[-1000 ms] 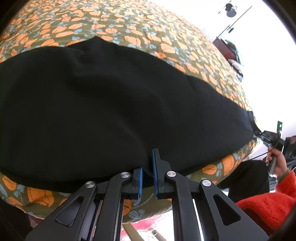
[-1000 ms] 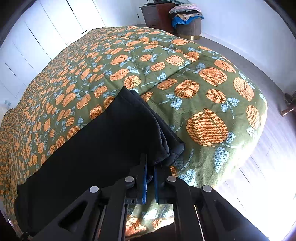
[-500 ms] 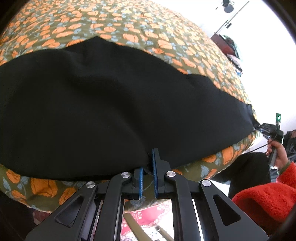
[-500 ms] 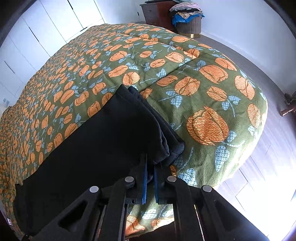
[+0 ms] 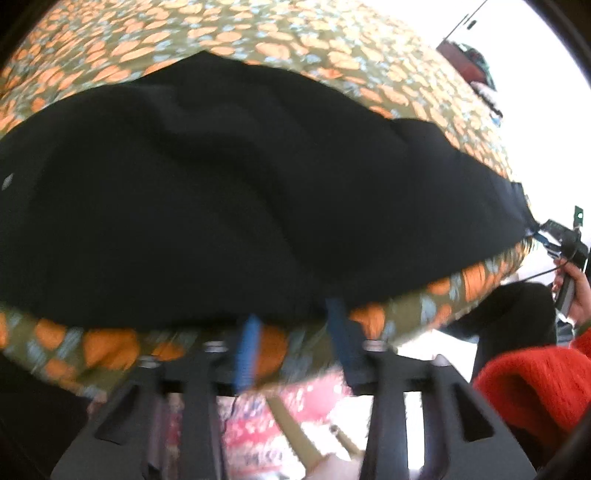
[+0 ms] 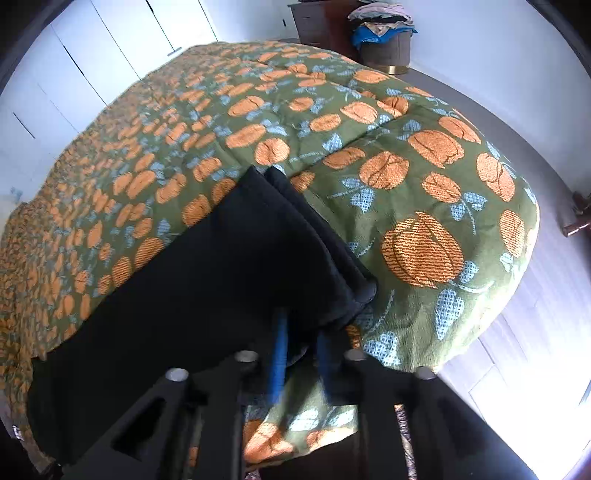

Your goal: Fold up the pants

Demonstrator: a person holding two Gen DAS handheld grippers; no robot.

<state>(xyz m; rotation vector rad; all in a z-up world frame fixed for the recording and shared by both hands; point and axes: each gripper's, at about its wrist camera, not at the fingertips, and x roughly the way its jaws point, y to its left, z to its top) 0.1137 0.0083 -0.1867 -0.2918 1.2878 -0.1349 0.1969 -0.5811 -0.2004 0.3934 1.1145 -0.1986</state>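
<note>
Left wrist view: our left gripper [image 5: 295, 334] has its blue pads spread wide w/ nothing between them, right at the near edge of the black pants [image 5: 229, 192]. The pants lie flat across the bed cover [image 5: 258, 29], green w/ orange pumpkins, & this pic is blurry. Far right we see our right hand [image 5: 574, 288] on the other tool, at the far end of the pants, plus a red fuzzy sleeve [image 5: 535, 387]. Right wrist view: our right gripper [image 6: 301, 358] has its pads apart too, a narrower gap, w/ the folded end of the pants [image 6: 207, 288] just over the tips; we can't tell if cloth touches a pad. The pants run from there off to the left on the bed cover [image 6: 424, 177]. At the back stands a basket [image 6: 386, 48] piled w/ clothes, next to a dark dresser [image 6: 317, 22].
</note>
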